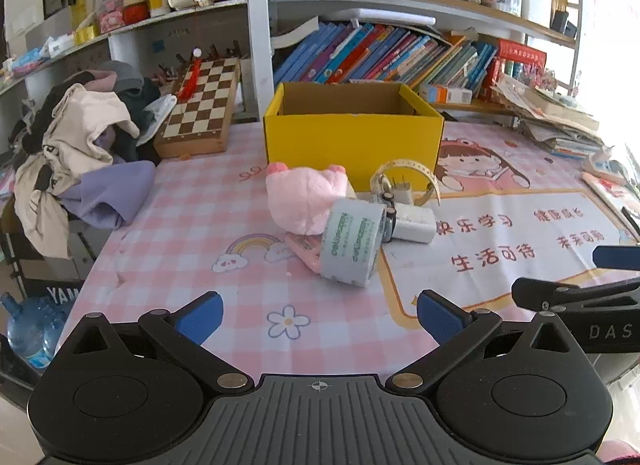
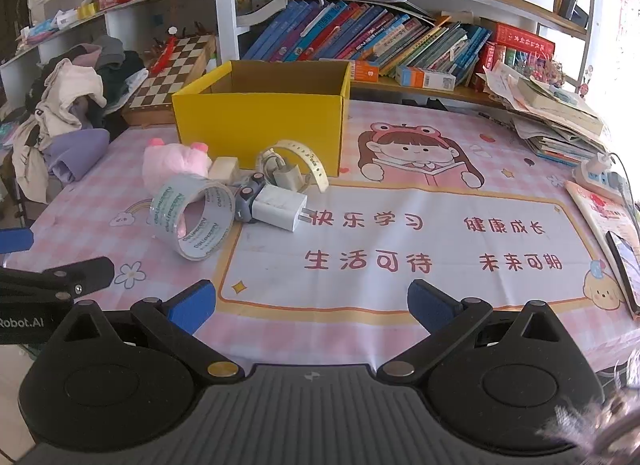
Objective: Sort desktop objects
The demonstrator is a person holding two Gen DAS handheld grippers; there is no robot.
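Behind tape roll (image 2: 192, 221), perhaps toy car (image 2: 250, 195)

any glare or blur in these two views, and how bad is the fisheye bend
Left wrist view: right edge blown out white beyond the book pile; shelves bow strongly; tape roll sharp. Right wrist view: same white glare at right, a blurred fuzzy patch bottom right, the yellow box crisp, its edges bent.

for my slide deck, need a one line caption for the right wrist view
Open right hand-held gripper faces a tape roll, white charger and pink plush before a yellow box.
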